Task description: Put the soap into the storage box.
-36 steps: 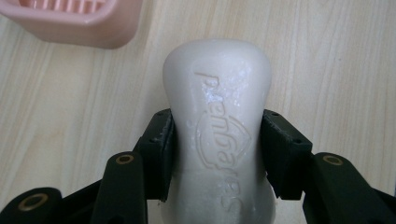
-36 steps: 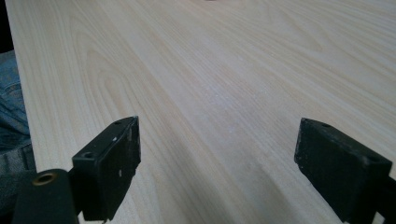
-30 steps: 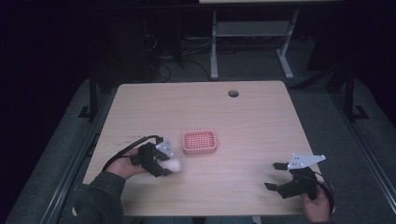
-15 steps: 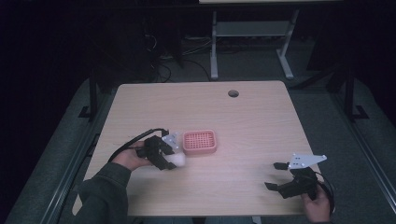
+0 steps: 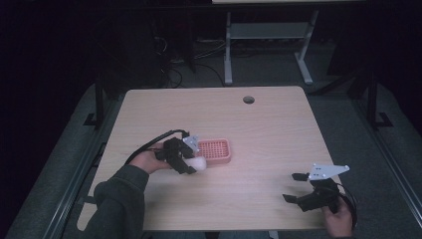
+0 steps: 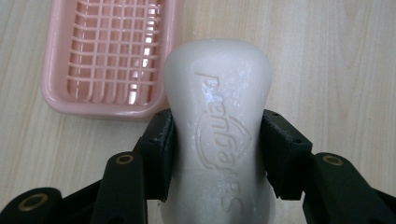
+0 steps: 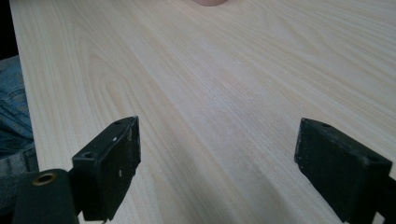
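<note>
A white bar of soap (image 6: 217, 126) with raised lettering is clamped between the jaws of my left gripper (image 6: 215, 154). In the high view that left gripper (image 5: 191, 165) holds the soap (image 5: 198, 163) just off the near left corner of a pink slotted soap dish (image 5: 215, 151). In the left gripper view the soap dish (image 6: 109, 58) lies just ahead and to the left of the soap. My right gripper (image 5: 294, 187) rests low at the table's front right, open, with bare wood between its fingers (image 7: 108, 165).
The wooden table (image 5: 268, 134) has a round cable hole (image 5: 248, 99) near its far edge. A cable trails from the left gripper toward the table's left edge. A metal stand leg (image 5: 229, 47) rises on the dark floor beyond the table.
My left gripper has carried the soap to the right, closer to the pink dish. The right gripper has stayed where it was.
</note>
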